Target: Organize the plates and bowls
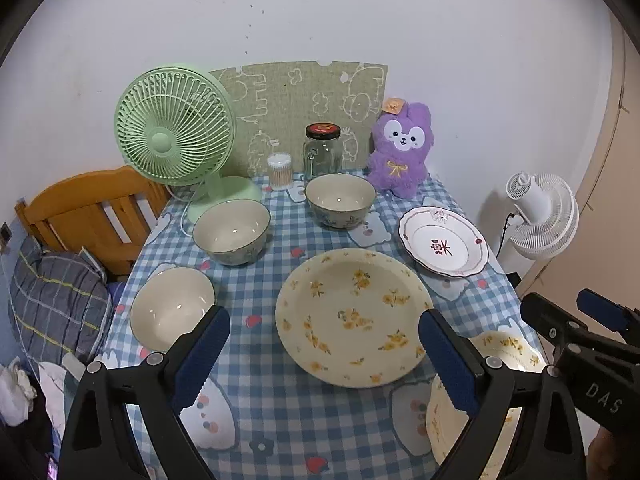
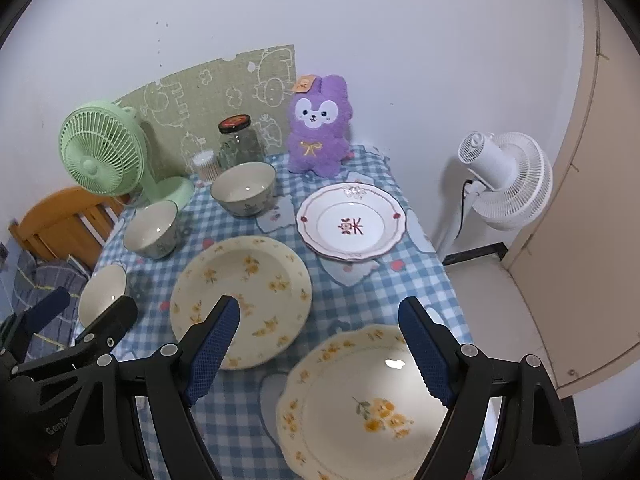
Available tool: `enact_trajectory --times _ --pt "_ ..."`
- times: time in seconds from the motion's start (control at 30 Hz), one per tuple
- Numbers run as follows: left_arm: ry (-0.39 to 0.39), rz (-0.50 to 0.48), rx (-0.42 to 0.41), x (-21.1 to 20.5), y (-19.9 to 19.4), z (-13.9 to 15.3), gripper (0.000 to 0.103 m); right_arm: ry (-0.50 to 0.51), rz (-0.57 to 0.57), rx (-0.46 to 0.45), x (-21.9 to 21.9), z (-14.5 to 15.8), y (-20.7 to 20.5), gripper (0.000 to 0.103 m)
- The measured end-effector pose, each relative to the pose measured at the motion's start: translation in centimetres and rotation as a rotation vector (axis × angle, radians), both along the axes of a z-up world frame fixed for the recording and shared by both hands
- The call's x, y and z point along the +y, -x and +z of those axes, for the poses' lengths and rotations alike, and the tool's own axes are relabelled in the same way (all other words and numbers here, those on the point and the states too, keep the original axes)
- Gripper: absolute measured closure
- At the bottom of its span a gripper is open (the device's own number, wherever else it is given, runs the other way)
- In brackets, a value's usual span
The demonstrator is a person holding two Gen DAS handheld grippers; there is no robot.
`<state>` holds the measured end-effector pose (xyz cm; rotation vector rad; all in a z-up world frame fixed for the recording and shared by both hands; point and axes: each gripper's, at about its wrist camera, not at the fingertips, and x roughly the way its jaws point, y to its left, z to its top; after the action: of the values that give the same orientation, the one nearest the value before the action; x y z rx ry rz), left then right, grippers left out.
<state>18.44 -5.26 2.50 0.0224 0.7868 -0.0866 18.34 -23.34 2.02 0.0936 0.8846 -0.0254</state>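
On the blue checked tablecloth (image 1: 280, 412) lie a large cream plate with yellow flowers (image 1: 354, 316) (image 2: 240, 300), a second flowered plate at the near right (image 1: 508, 356) (image 2: 368, 404), and a white plate with a red motif (image 1: 444, 242) (image 2: 352, 222). Three bowls stand at the left and back (image 1: 172, 308) (image 1: 232, 232) (image 1: 340, 200) (image 2: 102, 294) (image 2: 152, 230) (image 2: 244, 188). My left gripper (image 1: 324, 344) is open and empty above the large plate. My right gripper (image 2: 320, 332) is open and empty above the near flowered plate; it also shows in the left wrist view (image 1: 576, 312).
At the back stand a green desk fan (image 1: 176, 128), a cotton-swab tub (image 1: 280, 171), a glass jar with a black lid (image 1: 322, 152) and a purple plush toy (image 1: 400, 148). A white floor fan (image 2: 508, 180) stands right of the table. A wooden bedhead (image 1: 92, 216) is at the left.
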Motion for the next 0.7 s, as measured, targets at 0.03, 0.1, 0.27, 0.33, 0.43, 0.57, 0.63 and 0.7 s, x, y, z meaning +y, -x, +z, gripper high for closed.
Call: enact_trajectory --times 0.03,0.1,0.27,0.33,0.43,0.57,0.63,0.7 --pt "0.001 -0.001 0.002 0.1 -0.3 0.0 0.007 0.002 0.003 -0.001 0.1 0.0 -0.3 0.019" --pt "0.003 0.000 0.005 0.3 -0.8 -0.2 0.007 0.007 0.017 -0.005 0.5 -0.2 -1.0 0.019" --pt "-0.006 0.013 0.020 0.7 -2.7 -0.8 0.007 -0.003 0.034 -0.007 1.1 -0.6 -2.4 0.019" --pt "-0.013 0.018 0.009 0.8 -3.3 -1.0 0.007 -0.001 0.038 -0.006 1.4 -1.0 -3.1 0.019" --pt "0.000 0.023 0.021 1.2 -4.5 -1.8 0.007 0.001 0.049 -0.003 1.7 -1.7 -4.3 0.019" --pt "0.008 0.033 0.041 1.5 -6.1 -3.1 0.009 0.011 0.064 0.004 2.2 -3.0 -6.0 0.019" --pt "0.005 0.041 0.053 1.4 -6.8 -3.8 0.013 0.015 0.075 0.012 2.6 -3.8 -7.0 0.022" --pt "0.007 0.044 0.068 1.3 -7.8 -4.7 0.016 0.017 0.081 0.023 2.8 -4.7 -8.0 0.024"
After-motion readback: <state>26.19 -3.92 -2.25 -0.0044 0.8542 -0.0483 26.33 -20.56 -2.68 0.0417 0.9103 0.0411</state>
